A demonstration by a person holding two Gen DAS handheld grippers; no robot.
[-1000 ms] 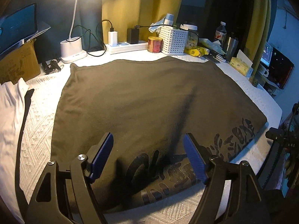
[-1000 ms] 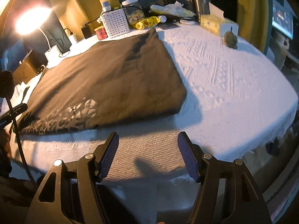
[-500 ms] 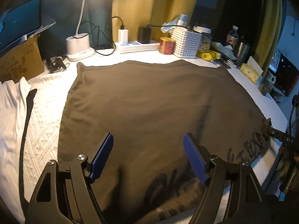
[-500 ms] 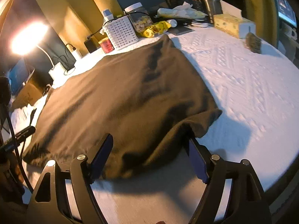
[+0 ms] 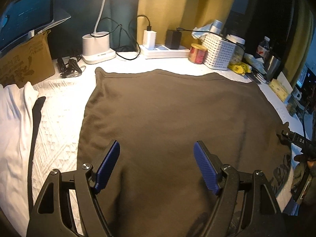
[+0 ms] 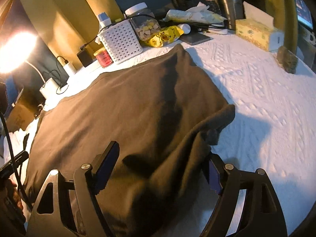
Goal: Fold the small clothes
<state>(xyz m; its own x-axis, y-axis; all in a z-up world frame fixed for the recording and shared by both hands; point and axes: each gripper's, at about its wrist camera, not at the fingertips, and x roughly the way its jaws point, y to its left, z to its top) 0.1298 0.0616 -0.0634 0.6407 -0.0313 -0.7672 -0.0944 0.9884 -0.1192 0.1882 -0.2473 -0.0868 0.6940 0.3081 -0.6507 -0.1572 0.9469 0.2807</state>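
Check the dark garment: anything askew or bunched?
Yes. The brown garment lies flat except its near right corner, which is rumpled and lifted off the white cover, draping between the right gripper's open fingers.

Setting: a home room, lived-in. White textured bedspread [image 6: 266, 102] as work surface. Clutter at 12 o'clock: desk lamp base [image 5: 96, 46], power strip [image 5: 164, 50], snack jar [image 6: 143, 22], tissue box [image 6: 254, 31]. Laptop [image 5: 27, 17] at 10 o'clock.

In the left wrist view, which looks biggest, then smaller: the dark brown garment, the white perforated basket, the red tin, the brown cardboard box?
Largest to smallest, as they look:
1. dark brown garment
2. brown cardboard box
3. white perforated basket
4. red tin
Fisheye distortion at the picture's edge makes the box-basket order less sure.
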